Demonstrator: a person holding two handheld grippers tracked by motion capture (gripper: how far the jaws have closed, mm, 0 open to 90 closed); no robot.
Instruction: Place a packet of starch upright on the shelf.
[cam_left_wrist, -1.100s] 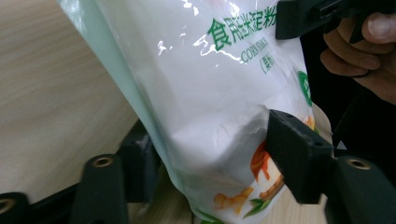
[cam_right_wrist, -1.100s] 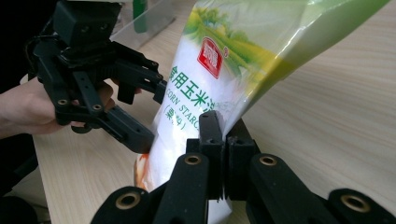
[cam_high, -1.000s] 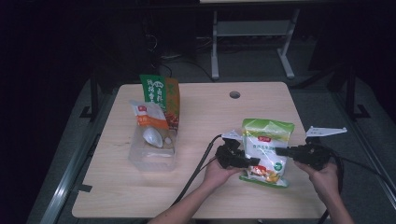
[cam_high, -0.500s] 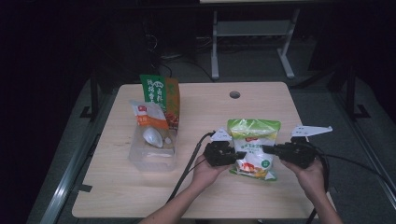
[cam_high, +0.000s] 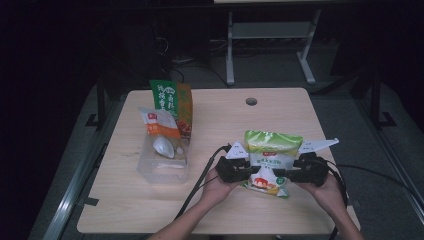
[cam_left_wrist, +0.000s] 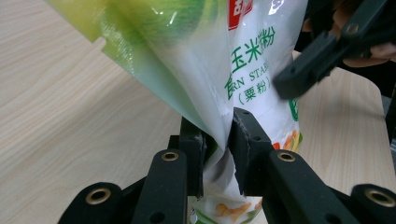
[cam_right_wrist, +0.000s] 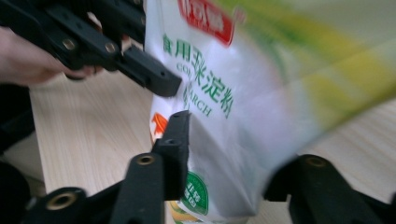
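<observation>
High view, bag: corn starch bag (cam_high: 272, 160) held upright above the near right part of the counter (cam_high: 220, 210), green top edge up, long axis close to vertical.
High view, tools: left tool (cam_high: 248, 172) at the bag's lower left edge, right tool (cam_high: 286, 175) at its lower right edge, facing each other across the bag; both equally near, one hand behind each.
High view, rest: clear plastic tub (cam_high: 164, 159) well apart to the left, holding a white spoon (cam_high: 163, 146), an orange-and-white packet (cam_high: 160, 123) and a tall green-and-orange packet (cam_high: 172, 102).
High view, hard to make out: jaw tips lost against the dark tool bodies; grip unreadable from here.
Left gripper view, state: narrow, jaws just closing, now pinching a crumpled fold of the bag's lower edge between the pads.
Left gripper view, relation: bag (cam_left_wrist: 224, 70) rising up and away from the jaws, leaning left; right tool's jaw crossing at upper right, blurred.
Left gripper view, cut off: bag top and bottom both out of frame.
Right gripper view, state: jaws just opening, standing wide on either side of the bag (cam_right_wrist: 224, 121); left pad beside the film, right jaw half hidden behind it, no squeeze visible.
Right gripper view, relation: bag directly ahead between the jaws; left tool (cam_right_wrist: 154, 77) beyond at upper left, over the counter.
Right gripper view, hard to make out: bag's right half smeared by motion blur.
Judgement: weight likely carried by the left tool alone.
</observation>
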